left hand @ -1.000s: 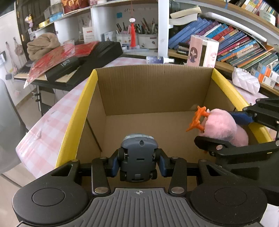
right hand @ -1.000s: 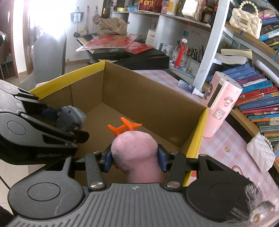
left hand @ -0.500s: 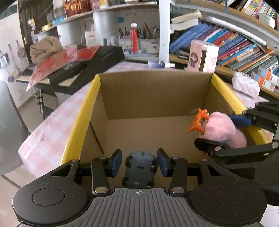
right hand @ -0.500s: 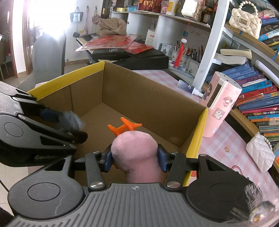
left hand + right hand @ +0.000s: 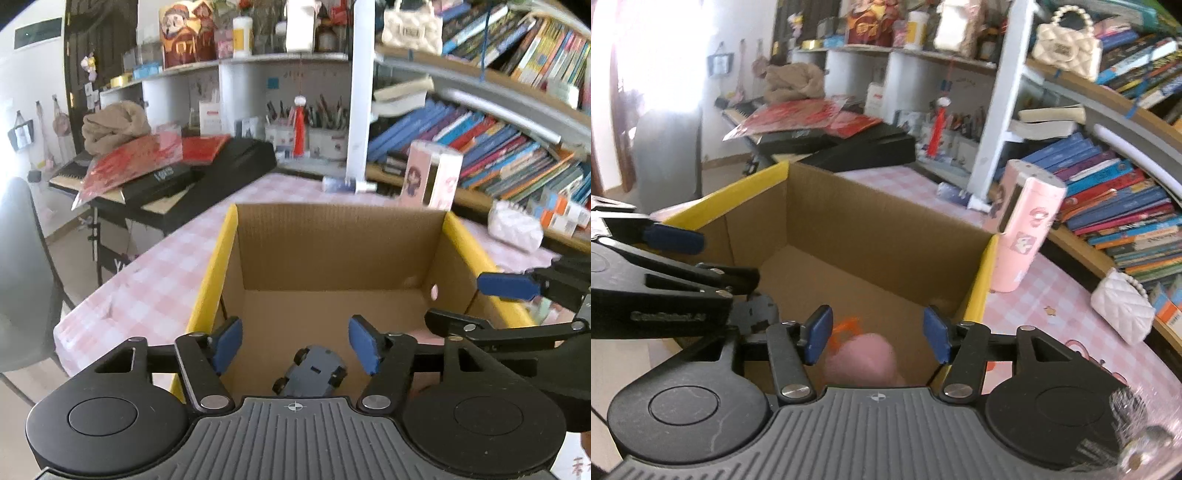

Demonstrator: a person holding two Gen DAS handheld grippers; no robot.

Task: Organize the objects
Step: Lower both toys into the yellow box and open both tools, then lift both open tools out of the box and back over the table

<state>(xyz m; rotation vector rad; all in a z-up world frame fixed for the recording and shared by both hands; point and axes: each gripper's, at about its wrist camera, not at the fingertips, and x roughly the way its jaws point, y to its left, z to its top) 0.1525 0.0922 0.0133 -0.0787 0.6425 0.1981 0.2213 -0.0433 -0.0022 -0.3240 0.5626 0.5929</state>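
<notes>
Corrugated cardboard box (image 5: 332, 243), matt brown inside with visible fluting, its side rims faced in smooth yellow; toy car (image 5: 312, 374) of matt grey-blue plastic with black wheels; plush toy (image 5: 862, 356) of soft pink pile with orange trim; left gripper (image 5: 295, 345) of matt black plastic, ribbed base, blue rubbery pads, bright metal rivets; tablecloth (image 5: 155, 277) pink-and-white checked, smooth

Pink-checked table (image 5: 155, 280), cardboard box (image 5: 332, 240), pink carton (image 5: 1023, 229), white quilted purse (image 5: 1123, 310) on it
</notes>
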